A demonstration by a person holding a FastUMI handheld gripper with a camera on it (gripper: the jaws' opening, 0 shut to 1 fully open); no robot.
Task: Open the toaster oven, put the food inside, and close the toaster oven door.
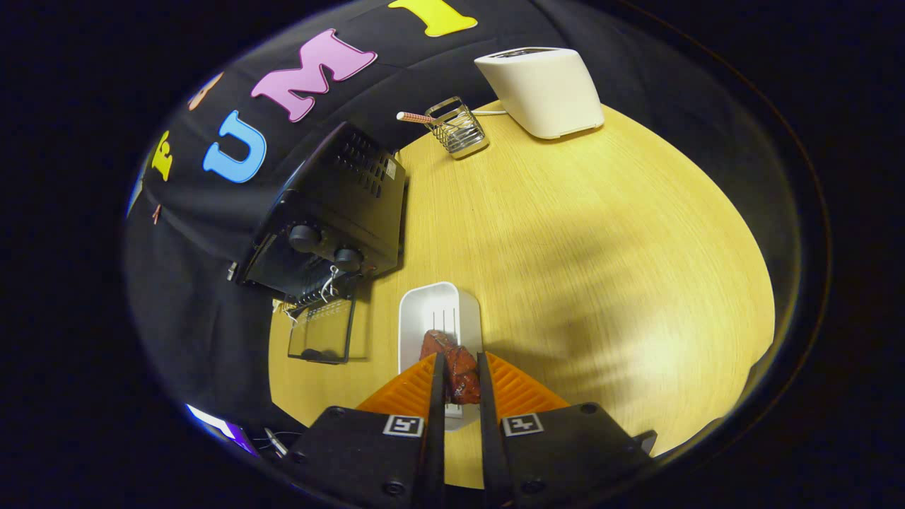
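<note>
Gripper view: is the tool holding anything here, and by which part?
Yes. The tool is shut on the reddish-brown food, fingers pressing its near end from both sides, over the white tray.

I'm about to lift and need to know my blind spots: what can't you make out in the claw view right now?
- Food: its near end sits between the claw fingers, so whether both press on it can't be told.
- White tray: near end covered by the fingers.
- Toaster oven: door hangs open, but the inside is too dark and steeply angled to see.
- Wire basket: contents too small.
</note>
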